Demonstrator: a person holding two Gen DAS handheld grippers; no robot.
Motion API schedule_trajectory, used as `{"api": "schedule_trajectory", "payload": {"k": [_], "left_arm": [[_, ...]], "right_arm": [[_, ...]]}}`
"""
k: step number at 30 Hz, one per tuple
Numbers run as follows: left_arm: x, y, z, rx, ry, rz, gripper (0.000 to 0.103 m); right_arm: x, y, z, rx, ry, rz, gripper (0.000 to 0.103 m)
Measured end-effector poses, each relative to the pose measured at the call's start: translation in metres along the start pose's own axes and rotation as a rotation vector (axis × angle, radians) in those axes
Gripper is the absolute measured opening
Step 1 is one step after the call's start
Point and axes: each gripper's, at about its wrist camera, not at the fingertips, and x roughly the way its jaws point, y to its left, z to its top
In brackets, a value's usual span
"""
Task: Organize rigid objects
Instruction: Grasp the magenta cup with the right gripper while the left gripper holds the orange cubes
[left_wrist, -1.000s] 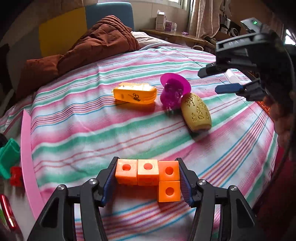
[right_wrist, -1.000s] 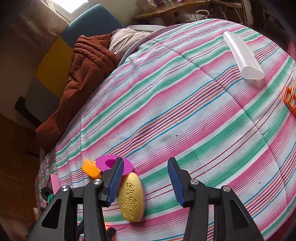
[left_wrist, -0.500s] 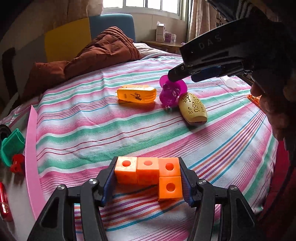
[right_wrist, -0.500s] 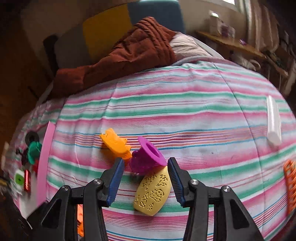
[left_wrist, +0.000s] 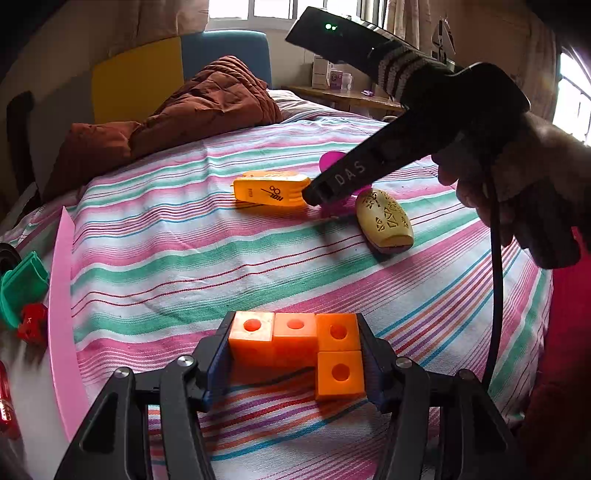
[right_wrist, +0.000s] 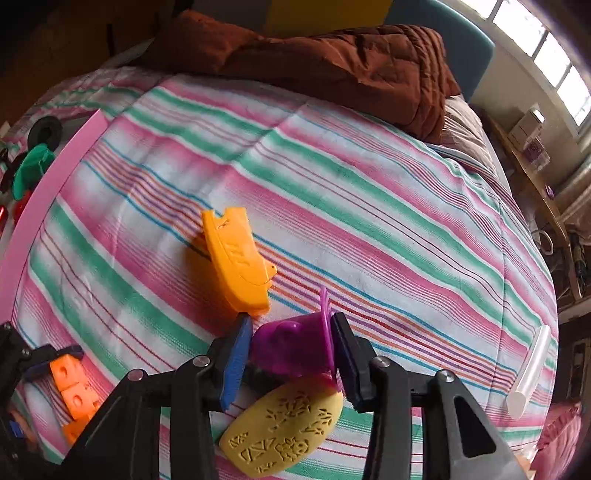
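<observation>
My left gripper (left_wrist: 293, 328) is shut on an orange L-shaped piece of joined cubes (left_wrist: 295, 339), held just above the striped bedspread; the piece (right_wrist: 74, 395) also shows at the right wrist view's lower left. My right gripper (right_wrist: 291, 325) points steeply down over a purple flanged cup toy (right_wrist: 291, 347), which lies on its side. Its jaws are closing, with one blue pad at the cup's body and the other at its flange. A yellow patterned oval (right_wrist: 284, 432) lies just under the cup. An orange clip (right_wrist: 238, 258) lies just beyond. In the left wrist view the right gripper (left_wrist: 314, 192) hides most of the cup (left_wrist: 332, 162).
A pink tray rim (left_wrist: 62, 295) borders the bed on the left, with a green piece (left_wrist: 22, 284) and a red piece (left_wrist: 33, 323) beyond it. A brown quilt (right_wrist: 332, 62) is heaped at the far end. A white tube (right_wrist: 530, 373) lies at the right edge.
The right gripper rolled, swung across the bed and came down around the purple cup, its jaws narrowing. The left gripper kept still with the orange piece.
</observation>
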Motion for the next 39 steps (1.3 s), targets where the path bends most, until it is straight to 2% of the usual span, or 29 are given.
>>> {"api": "schedule_trajectory", "payload": {"k": [4,8,11,15,18,23,25,26,33,37,39], "left_arm": [[0.0,-0.001,0.0,0.0,-0.001,0.0,0.06],[0.0,-0.002,-0.001,0.004,-0.005,0.007,0.06],[0.002,-0.001,-0.001,0.003,-0.005,0.008,0.06],[0.002,-0.001,-0.001,0.002,-0.005,0.009,0.06],[0.002,-0.001,-0.001,0.001,-0.005,0.008,0.06],[0.002,0.0,-0.001,0.001,-0.007,0.007,0.06],[0.002,-0.001,-0.001,-0.001,-0.008,0.007,0.06],[0.002,-0.001,-0.001,0.0,-0.008,0.009,0.06],[0.001,-0.001,0.001,-0.004,0.01,0.016,0.059],[-0.002,-0.002,0.003,-0.012,0.041,0.032,0.059],[-0.007,-0.001,0.006,-0.039,0.056,0.01,0.059]], "right_arm": [[-0.003,-0.021,-0.012,0.173,-0.1,0.069,0.041],[-0.01,-0.041,-0.011,0.261,-0.151,0.027,0.04],[-0.001,-0.056,-0.009,0.336,-0.111,0.077,0.043],[0.01,-0.054,-0.003,0.302,-0.085,0.061,0.05],[0.017,-0.05,-0.008,0.274,-0.023,0.09,0.055],[0.02,-0.049,-0.01,0.248,-0.022,0.066,0.06],[0.019,-0.049,-0.011,0.238,-0.032,0.05,0.059],[0.019,-0.049,-0.011,0.238,-0.036,0.045,0.053],[0.021,-0.055,-0.015,0.262,-0.062,0.034,0.053],[0.022,-0.063,-0.018,0.31,-0.066,0.071,0.054],[0.022,-0.061,-0.017,0.3,-0.069,0.061,0.054]]}}
